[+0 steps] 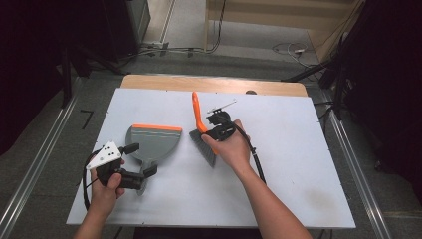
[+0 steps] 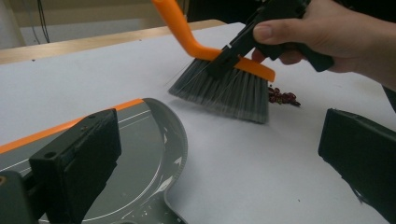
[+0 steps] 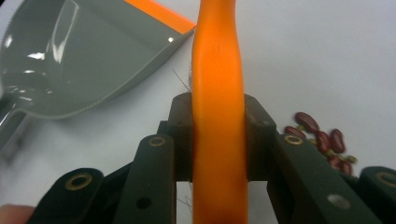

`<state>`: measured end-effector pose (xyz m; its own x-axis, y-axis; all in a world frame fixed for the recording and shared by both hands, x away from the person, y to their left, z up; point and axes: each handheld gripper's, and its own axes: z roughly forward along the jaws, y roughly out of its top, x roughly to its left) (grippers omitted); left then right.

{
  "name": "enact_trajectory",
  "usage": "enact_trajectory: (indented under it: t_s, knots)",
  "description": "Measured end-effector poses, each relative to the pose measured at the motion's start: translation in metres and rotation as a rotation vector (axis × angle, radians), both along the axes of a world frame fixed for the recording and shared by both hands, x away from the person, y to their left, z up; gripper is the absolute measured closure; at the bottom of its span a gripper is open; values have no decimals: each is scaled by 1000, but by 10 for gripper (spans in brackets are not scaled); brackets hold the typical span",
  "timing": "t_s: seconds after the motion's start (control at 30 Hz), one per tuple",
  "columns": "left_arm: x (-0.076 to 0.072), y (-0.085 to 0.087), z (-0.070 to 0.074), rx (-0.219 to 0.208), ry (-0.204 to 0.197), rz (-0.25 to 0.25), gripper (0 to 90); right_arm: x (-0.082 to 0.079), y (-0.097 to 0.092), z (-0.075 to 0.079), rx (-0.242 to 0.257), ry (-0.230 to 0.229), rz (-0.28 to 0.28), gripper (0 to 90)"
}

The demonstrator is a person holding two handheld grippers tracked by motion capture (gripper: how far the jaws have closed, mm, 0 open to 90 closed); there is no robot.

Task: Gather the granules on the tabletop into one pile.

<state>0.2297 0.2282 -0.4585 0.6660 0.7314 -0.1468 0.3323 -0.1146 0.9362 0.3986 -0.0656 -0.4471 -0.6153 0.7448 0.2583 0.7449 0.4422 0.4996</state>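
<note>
A grey dustpan [image 1: 152,142] with an orange lip lies flat on the white board, left of centre. My left gripper [image 1: 141,159] stands open at the pan's handle end; its two jaws are wide apart in the left gripper view, one over the pan [image 2: 140,158], and press on nothing. My right gripper [image 1: 219,130] is shut on the orange handle of a hand brush [image 1: 198,112], whose grey bristles [image 2: 224,91] rest on the board beside the pan. A small heap of red beans [image 2: 282,97] lies just behind the bristles, to the right of the handle [image 3: 218,93] in the right gripper view.
The white board [image 1: 298,149] covers a wooden table whose far edge [image 1: 214,83] shows behind it. Cables trail from both grippers toward the near edge. Dark stands and floor cables surround the table.
</note>
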Motion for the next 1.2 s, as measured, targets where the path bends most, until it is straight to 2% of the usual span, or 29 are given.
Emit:
enact_trajectory:
  t_s: [0.07,0.13,0.23,0.43,0.7,0.77,0.87,0.9,0.97,1.0,1.03,1.1,1.13,1.2]
  knots:
    - [0,0,0,0,1,2,0,5,-1,-3,-24,-3,-39,687]
    - [0,1,0,1,2,2,0,10,-7,-6,-19,16,-62,685]
    - [0,1,-1,-1,4,1,0,12,-15,-7,-22,14,-78,683]
    - [0,-2,-1,5,7,-1,0,12,-49,-7,-31,7,-167,680]
    - [0,-4,-1,11,11,-4,0,10,-78,-9,-15,9,-219,679]
    - [0,-4,-2,13,12,-3,0,10,-84,-9,11,8,-214,680]
    - [1,-4,-2,13,13,-3,0,6,-87,-4,64,-14,-165,685]
    - [1,-4,-2,13,14,-4,0,4,-88,0,83,-36,-129,686]
    - [1,-4,-3,10,16,-3,0,-6,-89,19,100,-73,-32,687]
    - [1,-4,-3,11,17,-4,0,-6,-89,19,100,-73,-32,687]
    - [1,-4,-3,12,18,-4,0,-10,-91,26,89,-99,16,687]
    - [1,-5,-3,13,19,-4,0,-18,-95,39,37,-147,103,687]
    - [2,-5,-3,13,19,-4,0,-28,-100,50,-23,-185,192,687]
    - [2,-5,-3,14,18,-6,0,-36,-107,53,-80,-211,276,688]
